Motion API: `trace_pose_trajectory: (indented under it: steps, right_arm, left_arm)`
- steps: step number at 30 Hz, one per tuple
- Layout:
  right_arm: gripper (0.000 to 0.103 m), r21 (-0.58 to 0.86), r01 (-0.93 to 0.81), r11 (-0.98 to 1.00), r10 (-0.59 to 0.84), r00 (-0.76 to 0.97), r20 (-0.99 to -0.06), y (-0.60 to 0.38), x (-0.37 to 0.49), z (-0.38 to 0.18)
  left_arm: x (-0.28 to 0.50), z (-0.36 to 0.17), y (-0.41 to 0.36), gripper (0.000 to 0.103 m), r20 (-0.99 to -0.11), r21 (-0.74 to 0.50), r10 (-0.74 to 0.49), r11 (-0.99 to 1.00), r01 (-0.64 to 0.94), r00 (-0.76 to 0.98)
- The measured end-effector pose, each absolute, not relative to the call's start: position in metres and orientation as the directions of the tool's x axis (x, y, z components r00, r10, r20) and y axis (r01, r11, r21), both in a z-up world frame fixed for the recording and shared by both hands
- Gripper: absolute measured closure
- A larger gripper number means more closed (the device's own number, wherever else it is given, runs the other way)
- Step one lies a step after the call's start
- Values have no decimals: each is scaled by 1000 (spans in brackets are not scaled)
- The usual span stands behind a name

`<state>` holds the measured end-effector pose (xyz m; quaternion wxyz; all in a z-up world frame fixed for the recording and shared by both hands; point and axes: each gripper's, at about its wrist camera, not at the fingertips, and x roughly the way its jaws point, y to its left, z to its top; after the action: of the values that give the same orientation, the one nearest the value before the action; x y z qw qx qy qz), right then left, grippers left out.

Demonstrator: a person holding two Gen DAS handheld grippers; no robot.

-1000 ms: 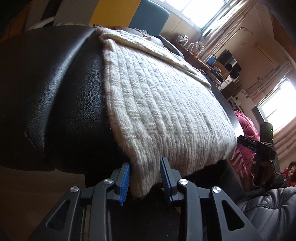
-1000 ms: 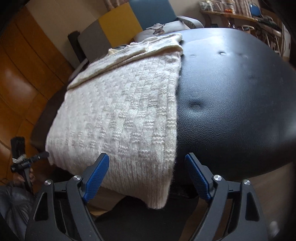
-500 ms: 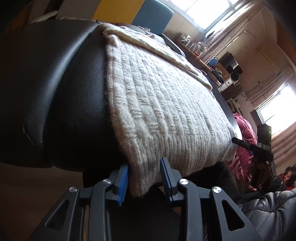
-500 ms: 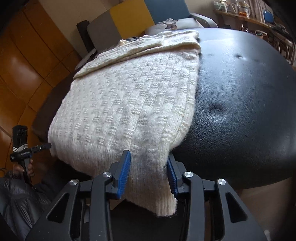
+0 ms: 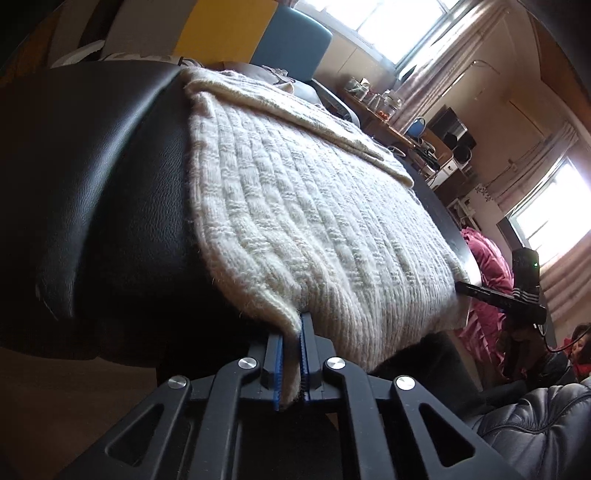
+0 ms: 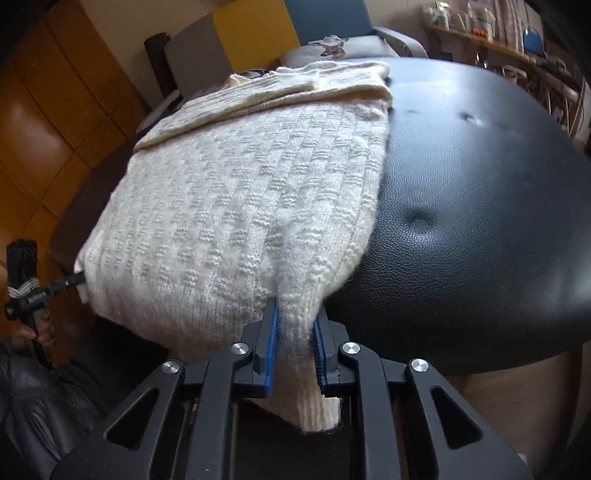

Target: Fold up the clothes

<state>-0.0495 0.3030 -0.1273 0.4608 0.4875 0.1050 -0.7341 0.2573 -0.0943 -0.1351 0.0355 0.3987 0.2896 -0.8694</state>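
A cream knitted sweater [image 5: 303, 206] lies flat on a black leather ottoman [image 5: 92, 177], its hem hanging over the near edge. My left gripper [image 5: 291, 354] is shut on the hem's left corner. In the right wrist view the sweater [image 6: 236, 192] covers the left half of the ottoman [image 6: 480, 221]. My right gripper [image 6: 295, 343] is shut on the hem's right corner, which bunches between the blue pads. A sleeve is folded across the far end. Each gripper shows at the side of the other's view: the right [image 5: 517, 291] and the left [image 6: 29, 291].
Blue and yellow chairs [image 6: 325, 18] stand beyond the ottoman. A shelf with jars [image 5: 373, 99] runs along the far wall. A pink garment [image 5: 487, 266] and a black leather seat [image 5: 535, 428] lie to the right. A wooden wall [image 6: 48, 110] is on the left.
Both grippers have closed on the sweater's hem: the left from partly open to tight, the right from wide open onto the right corner. The hem now bunches between the pads.
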Motion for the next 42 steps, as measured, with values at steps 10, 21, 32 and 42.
trace_pose_trajectory:
  steps: [10, 21, 32, 42]
  right_arm:
    - [87, 309, 810, -498, -664, -127, -737, 283, -43, -91]
    - [87, 408, 795, -448, -800, -154, -580, 231, -97, -36]
    - [87, 463, 723, -513, -800, -207, -563, 181, -198, -14]
    - [83, 300, 833, -465, -620, -64, -782, 154, -186, -69]
  left_arm:
    - [255, -98, -111, 98, -537, -609, 219, -769, 195, -815]
    - [192, -44, -155, 98, -357, -666, 199, -739, 99, -913]
    - [102, -30, -217, 98, -388, -651, 138, -740, 166, -911]
    - [79, -64, -232, 98, -457, -667, 156, -711, 222, -876]
